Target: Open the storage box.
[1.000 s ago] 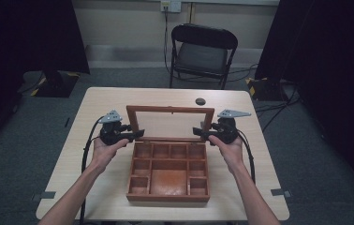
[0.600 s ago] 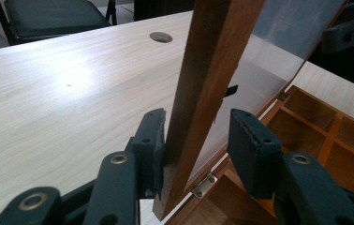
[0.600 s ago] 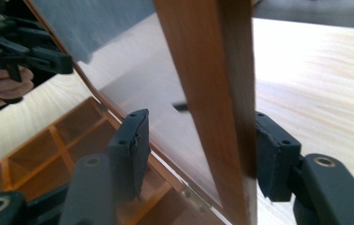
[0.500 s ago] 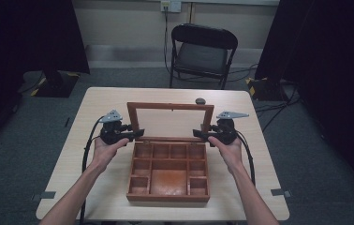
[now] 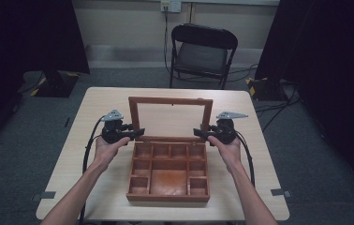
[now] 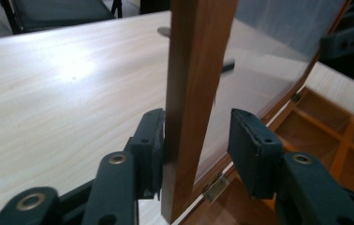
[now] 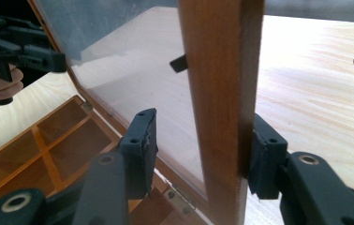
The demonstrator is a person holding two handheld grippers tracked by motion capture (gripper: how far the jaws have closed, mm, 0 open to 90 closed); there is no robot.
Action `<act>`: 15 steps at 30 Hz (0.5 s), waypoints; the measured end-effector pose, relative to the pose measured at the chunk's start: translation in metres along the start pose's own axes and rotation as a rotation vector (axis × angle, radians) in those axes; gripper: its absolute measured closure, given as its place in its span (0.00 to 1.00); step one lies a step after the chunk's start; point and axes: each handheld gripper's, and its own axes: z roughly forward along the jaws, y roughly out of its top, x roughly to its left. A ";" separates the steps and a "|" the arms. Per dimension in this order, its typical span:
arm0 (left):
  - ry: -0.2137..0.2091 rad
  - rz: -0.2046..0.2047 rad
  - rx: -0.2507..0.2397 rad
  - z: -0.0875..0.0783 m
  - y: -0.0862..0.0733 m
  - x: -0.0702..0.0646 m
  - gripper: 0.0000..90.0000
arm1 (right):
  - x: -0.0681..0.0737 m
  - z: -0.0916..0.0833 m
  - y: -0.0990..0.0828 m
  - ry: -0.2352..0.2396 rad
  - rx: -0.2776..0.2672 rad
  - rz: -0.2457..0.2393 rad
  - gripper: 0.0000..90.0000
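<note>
1. Your left gripper [image 6: 196, 150] stands wide, straddling the left rail of the glazed lid [image 5: 170, 117]; only the outer pad [image 6: 154, 145] touches wood.
2. Your right gripper [image 7: 203, 150] stands equally wide on the right rail (outer pad touching).
3. The lid stands upright between both claws; the compartmented wooden box [image 5: 168, 171] lies just inboard, on the table [image 5: 95, 108].

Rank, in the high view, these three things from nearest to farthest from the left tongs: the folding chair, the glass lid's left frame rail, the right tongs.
1. Glass lid's left frame rail: directly at the left tongs, which straddle it.
2. Right tongs: across the wooden box, at the lid's other rail.
3. Folding chair: on the floor beyond the table's far edge.
</note>
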 end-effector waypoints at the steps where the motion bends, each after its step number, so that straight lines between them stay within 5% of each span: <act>1: -0.006 -0.014 -0.005 0.001 -0.001 0.001 0.61 | -0.001 0.001 0.000 0.000 -0.001 0.002 0.57; 15: -0.003 -0.040 -0.013 0.005 -0.004 0.005 0.65 | -0.006 0.006 0.000 -0.013 -0.012 0.015 0.58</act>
